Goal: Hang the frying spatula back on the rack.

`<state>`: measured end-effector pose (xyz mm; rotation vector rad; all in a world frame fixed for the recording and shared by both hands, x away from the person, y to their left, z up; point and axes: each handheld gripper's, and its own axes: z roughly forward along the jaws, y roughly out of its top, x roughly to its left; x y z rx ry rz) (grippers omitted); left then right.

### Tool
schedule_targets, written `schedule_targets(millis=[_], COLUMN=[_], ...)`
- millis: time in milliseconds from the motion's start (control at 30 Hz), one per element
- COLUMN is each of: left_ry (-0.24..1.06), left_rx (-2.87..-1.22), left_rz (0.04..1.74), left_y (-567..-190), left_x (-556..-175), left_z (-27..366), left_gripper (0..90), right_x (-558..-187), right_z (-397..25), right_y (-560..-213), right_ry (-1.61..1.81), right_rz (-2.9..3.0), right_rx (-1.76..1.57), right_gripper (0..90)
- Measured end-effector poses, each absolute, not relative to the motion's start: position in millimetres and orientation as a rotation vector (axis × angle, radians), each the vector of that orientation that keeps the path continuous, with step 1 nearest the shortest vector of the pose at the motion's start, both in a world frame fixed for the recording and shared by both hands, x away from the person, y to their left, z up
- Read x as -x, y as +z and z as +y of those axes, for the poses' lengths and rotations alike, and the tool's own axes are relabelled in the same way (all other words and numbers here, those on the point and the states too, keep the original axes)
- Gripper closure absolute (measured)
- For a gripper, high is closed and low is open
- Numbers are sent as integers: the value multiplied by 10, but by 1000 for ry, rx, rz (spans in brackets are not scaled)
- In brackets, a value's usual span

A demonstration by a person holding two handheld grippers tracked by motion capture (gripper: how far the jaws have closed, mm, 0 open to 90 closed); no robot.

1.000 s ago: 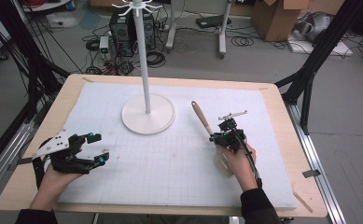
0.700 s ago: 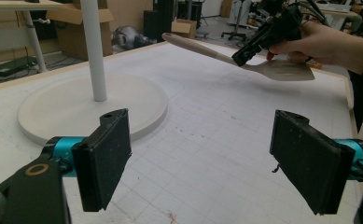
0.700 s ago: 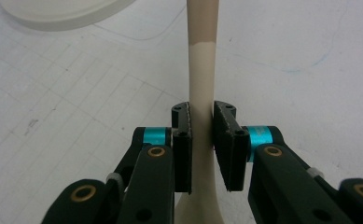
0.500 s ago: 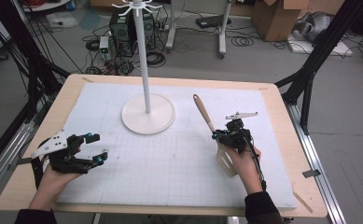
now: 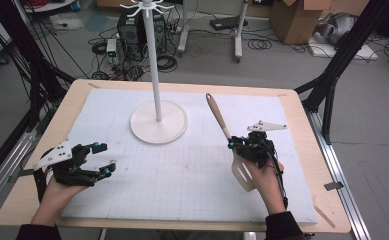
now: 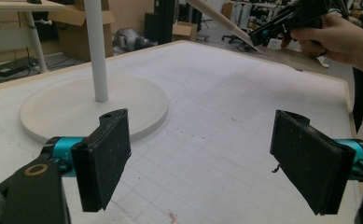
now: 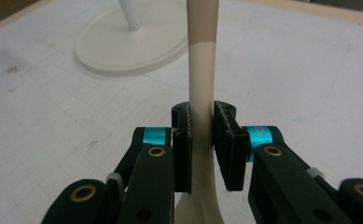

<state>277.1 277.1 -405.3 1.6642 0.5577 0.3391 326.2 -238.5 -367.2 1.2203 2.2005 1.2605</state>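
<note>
A beige slotted spatula (image 5: pixel 221 121) with a wooden handle is held off the white mat, handle pointing up and away, slotted blade (image 5: pixel 243 173) near the hand. My right gripper (image 5: pixel 235 144) is shut on its neck; in the right gripper view the two pads squeeze the spatula's shaft (image 7: pixel 201 70). A white hook stand (image 5: pixel 153 75) rises from a round base (image 5: pixel 158 121) at the mat's far middle. My left gripper (image 5: pixel 105 158) rests at the front left, open, jaws wide apart over bare mat (image 6: pixel 202 163). The left gripper view also catches the right gripper (image 6: pixel 282 23) with the spatula (image 6: pixel 216 17).
A white gridded mat (image 5: pixel 182 165) covers most of the wooden table (image 5: pixel 302 135). The stand's base (image 7: pixel 132 42) lies ahead and left of the right gripper. Black frame legs, cables, boxes and a computer tower stand on the floor beyond the table.
The right gripper has lifted and carried the spatula slightly right and toward the person, the handle tipping more upright. The left gripper has barely moved.
</note>
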Motion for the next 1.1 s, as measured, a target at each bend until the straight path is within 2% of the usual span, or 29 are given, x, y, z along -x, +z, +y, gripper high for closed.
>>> schedule_targets(millis=[367, 667, 1100], left_ry=[366, 377, 287], left_rx=[-1652, -1632, -1575], left_rz=[541, 493, 480], left_y=[-3916, -3704, -3480], left_x=[-2712, -2667, -2763], left_z=[2668, 2412, 1915], left_gripper=[203, 204, 207], right_x=[-3032, -2850, -2676], right_z=[-2353, -2262, -1953], right_y=[-3537, -3464, -3434], right_ry=[1435, 1531, 1631], right_rz=[2111, 2054, 2036], right_rx=[-1083, -970, -803], right_gripper=[785, 784, 785])
